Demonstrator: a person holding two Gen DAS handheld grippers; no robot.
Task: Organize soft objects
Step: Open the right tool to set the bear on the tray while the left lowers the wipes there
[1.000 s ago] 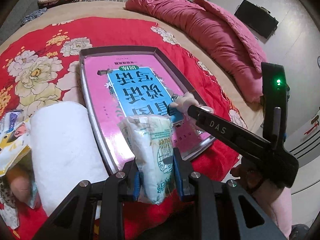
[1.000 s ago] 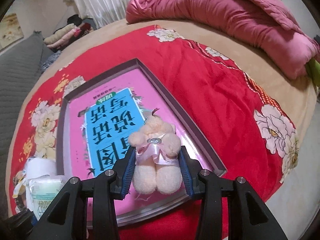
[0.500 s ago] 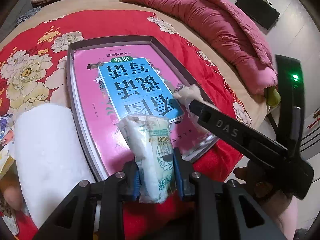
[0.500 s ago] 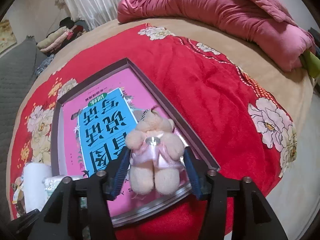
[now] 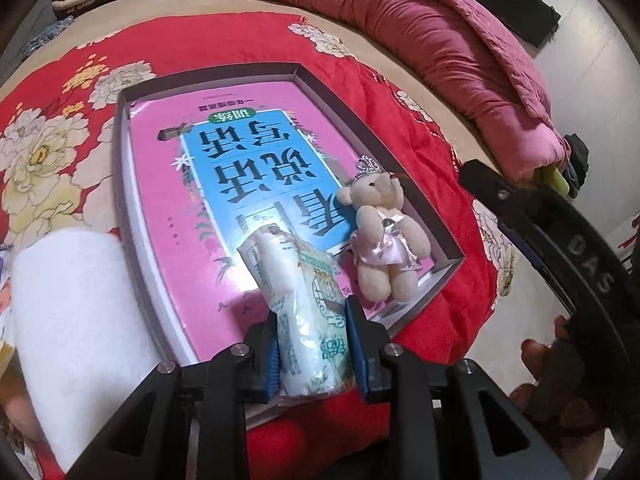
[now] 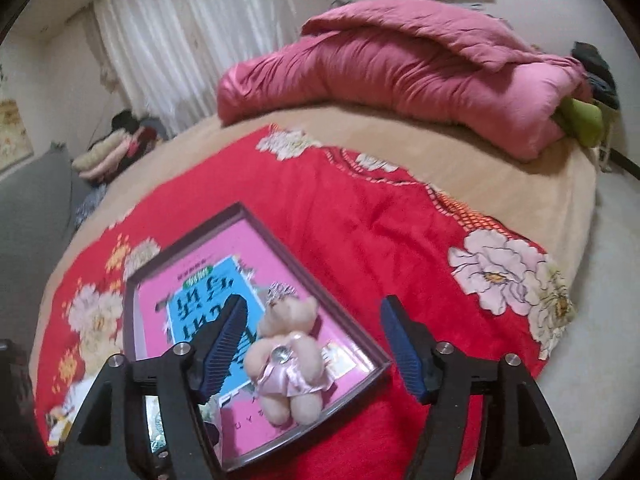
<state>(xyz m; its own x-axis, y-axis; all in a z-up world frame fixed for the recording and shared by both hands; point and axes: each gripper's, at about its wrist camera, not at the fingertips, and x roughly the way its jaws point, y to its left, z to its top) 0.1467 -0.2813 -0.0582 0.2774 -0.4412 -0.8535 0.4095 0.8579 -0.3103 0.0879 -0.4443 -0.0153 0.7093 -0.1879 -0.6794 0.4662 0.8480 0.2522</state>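
Note:
My left gripper (image 5: 314, 344) is shut on a white tissue pack (image 5: 306, 308) and holds it over the near edge of a shallow dark-rimmed box (image 5: 120, 152) with a pink and blue book inside. A small cream teddy bear in a pink dress (image 5: 382, 232) lies in the box's near right corner, free. It also shows in the right wrist view (image 6: 288, 356). My right gripper (image 6: 316, 344) is open and raised, its jaws wide on either side of the bear without touching it.
The box (image 6: 352, 320) rests on a red floral blanket (image 5: 224, 44) on a bed. A white roll (image 5: 76, 320) lies left of the box. A folded pink quilt (image 6: 400, 68) lies at the far side. Folded clothes (image 6: 116, 148) are stacked far left.
My right gripper has opened and let go of the teddy bear, which now lies in the box, and the gripper has drawn back and up. My left gripper still holds the tissue pack.

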